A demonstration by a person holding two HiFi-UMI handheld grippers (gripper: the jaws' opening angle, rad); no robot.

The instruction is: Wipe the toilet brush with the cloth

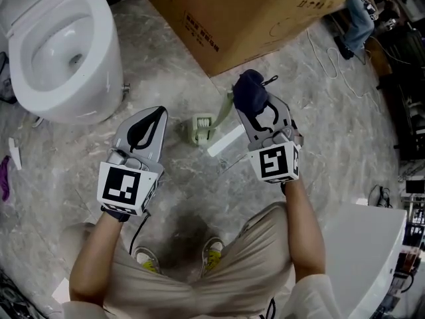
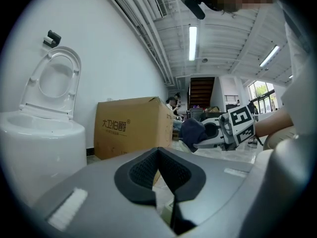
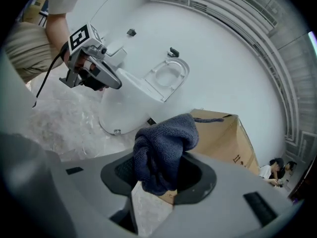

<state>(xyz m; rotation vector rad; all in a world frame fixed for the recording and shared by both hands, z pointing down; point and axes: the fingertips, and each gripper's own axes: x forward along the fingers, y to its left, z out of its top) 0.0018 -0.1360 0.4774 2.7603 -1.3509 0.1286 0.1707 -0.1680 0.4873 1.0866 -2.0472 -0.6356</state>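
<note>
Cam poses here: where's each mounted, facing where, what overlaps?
Head view: on the head, steeply down at the brush on the floor; forearms, legs, left gripper, right gripper show.
Left gripper view: on the left gripper, along its shut jaws toward toilet and box; right forearm shows.
Right gripper view: on the right gripper, along jaws clamping the cloth; left arm shows.
Shared: toilet, box in all three; each gripper view sees the other gripper.

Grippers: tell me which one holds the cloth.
The right gripper: its jaws pinch the dark blue cloth. The left gripper has its jaws closed on nothing.
</note>
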